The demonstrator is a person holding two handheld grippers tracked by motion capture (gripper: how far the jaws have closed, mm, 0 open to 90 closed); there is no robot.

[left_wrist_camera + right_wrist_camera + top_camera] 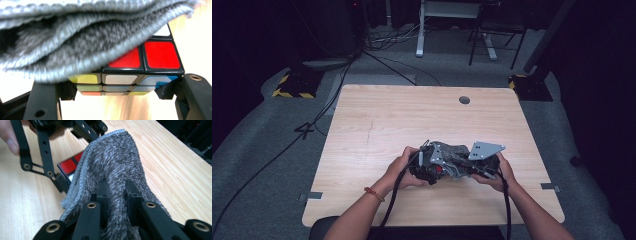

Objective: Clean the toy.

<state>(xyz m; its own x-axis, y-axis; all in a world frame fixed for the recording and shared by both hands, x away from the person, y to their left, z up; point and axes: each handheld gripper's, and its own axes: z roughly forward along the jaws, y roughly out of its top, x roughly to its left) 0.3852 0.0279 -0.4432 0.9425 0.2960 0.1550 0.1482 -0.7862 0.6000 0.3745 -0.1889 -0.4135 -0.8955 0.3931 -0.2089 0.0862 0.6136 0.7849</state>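
A Rubik's cube (140,72) with red, white, yellow and blue stickers sits between the jaws of my left gripper (116,91), which is shut on its sides. A grey fuzzy cloth (75,37) hangs over the cube's top and hides most of it. My right gripper (117,195) is shut on a fold of that cloth (112,165), and a red corner of the cube (71,166) peeks out beside it. From above, both grippers meet at the table's near middle, left gripper (430,167) and right gripper (469,167), with the cloth (457,151) bunched between them.
The wooden table (387,115) has a round cable hole (464,100) near its far edge. Cables run over the grey floor at the left. Yellow-and-black striped stand bases (292,86) and desk legs (419,35) stand beyond the table.
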